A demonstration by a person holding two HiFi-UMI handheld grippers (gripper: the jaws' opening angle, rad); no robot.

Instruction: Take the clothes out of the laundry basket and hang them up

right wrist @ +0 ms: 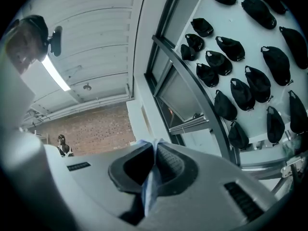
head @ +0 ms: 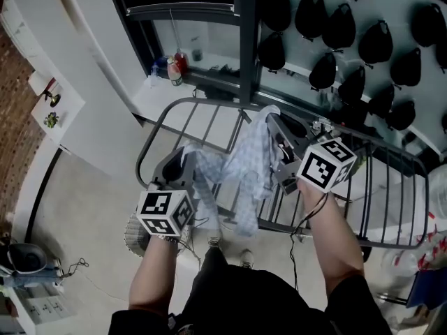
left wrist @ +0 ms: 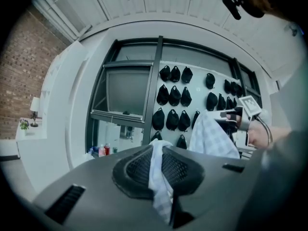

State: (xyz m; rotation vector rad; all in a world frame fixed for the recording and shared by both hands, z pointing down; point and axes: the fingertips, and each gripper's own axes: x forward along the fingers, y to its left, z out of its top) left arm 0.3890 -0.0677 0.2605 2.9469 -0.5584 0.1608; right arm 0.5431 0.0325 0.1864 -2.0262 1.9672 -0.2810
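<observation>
Thin checked cloth (head: 246,160) hangs in the air over the drying rack (head: 199,101), slung between both tools: the left tool (left wrist: 157,148) is clamped shut on one edge, the right tool (right wrist: 154,146) on another. It looks light, soft and floppy, likely to sag and bunch. It is best held at the corners or hem, spread apart, so it drapes flat over a rail.
</observation>
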